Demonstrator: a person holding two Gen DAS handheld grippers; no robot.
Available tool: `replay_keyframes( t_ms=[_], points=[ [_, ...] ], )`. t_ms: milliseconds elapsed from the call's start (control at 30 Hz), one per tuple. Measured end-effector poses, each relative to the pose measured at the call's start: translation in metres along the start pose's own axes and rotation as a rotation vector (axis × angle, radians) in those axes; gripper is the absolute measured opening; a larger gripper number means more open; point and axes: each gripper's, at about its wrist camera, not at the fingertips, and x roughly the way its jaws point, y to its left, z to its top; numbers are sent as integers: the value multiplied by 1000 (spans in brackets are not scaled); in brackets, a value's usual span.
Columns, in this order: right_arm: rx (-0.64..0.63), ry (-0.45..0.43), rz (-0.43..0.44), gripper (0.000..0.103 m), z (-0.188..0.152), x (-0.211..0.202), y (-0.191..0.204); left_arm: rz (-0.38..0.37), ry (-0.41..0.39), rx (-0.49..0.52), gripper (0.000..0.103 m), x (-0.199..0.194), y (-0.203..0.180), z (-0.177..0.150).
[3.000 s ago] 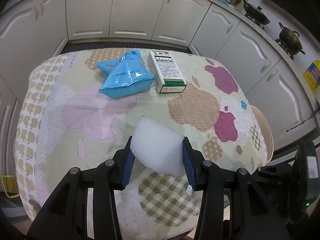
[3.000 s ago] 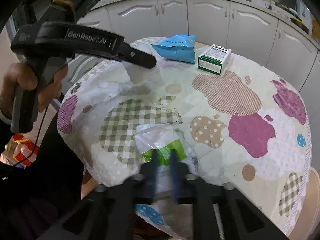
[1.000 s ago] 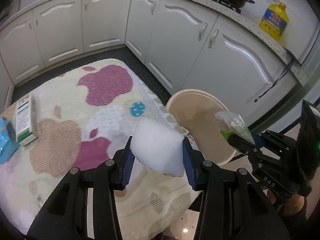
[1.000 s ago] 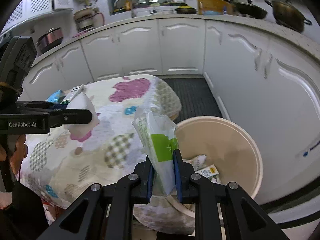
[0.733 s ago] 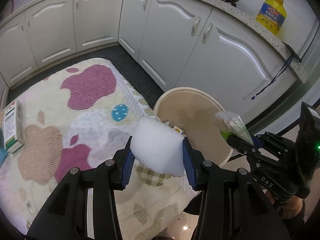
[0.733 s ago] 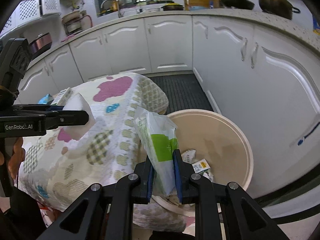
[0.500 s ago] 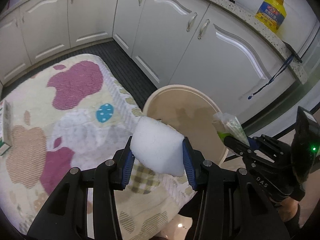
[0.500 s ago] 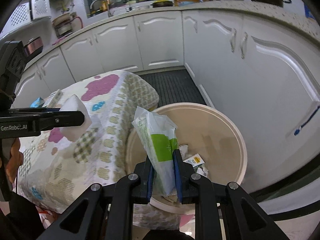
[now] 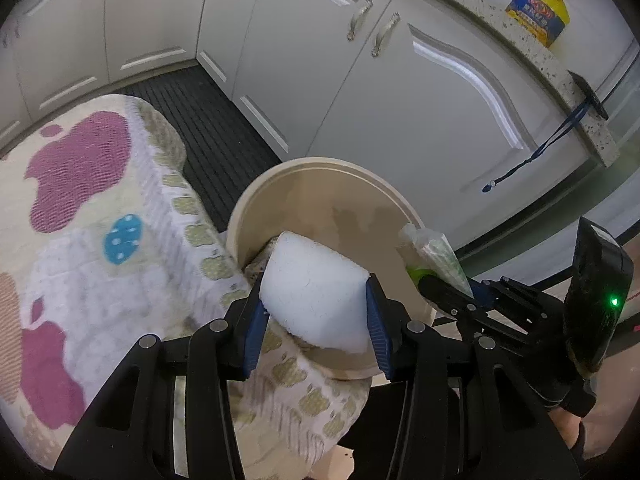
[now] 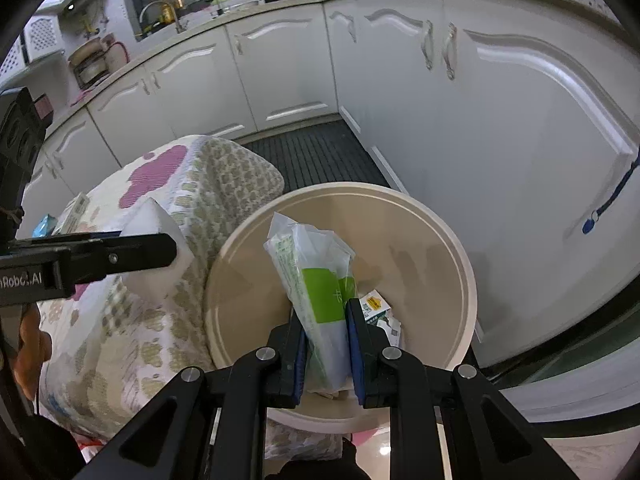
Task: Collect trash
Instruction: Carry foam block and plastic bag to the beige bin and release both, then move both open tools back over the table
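My left gripper (image 9: 316, 318) is shut on a white foam block (image 9: 314, 296) and holds it over the near rim of the beige trash bin (image 9: 256, 192), at the table's edge. My right gripper (image 10: 326, 334) is shut on a clear plastic packet with a green label (image 10: 316, 276) and holds it above the open bin (image 10: 452, 240). The right gripper and packet (image 9: 434, 254) also show in the left wrist view. The left gripper and foam block (image 10: 150, 216) show at the left of the right wrist view. Paper scraps (image 10: 378, 310) lie in the bin.
A table with an apple-print cloth (image 9: 80, 240) stands left of the bin. A green and white box (image 10: 76, 206) and a blue bag (image 10: 42, 224) lie at its far side. White kitchen cabinets (image 10: 460, 120) stand close behind the bin. A yellow oil bottle (image 9: 538, 2) is on the counter.
Both grippers have moved from the table toward the bin with their loads. The bin now sits closer and more under the packet and the foam block.
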Motion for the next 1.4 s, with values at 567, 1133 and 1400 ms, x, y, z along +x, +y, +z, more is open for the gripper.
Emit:
replay_keyframes(
  t_ms=[567, 1133, 1400],
  points=[
    [53, 26, -56, 46, -4, 15, -11, -12, 21, 1, 64, 17, 10, -4],
    [62, 6, -52, 46, -2, 2, -6, 4, 2, -15, 66, -3, 18, -12],
    [29, -2, -39, 46, -1, -2, 13, 71, -51, -18, 66, -23, 29, -18]
  ],
)
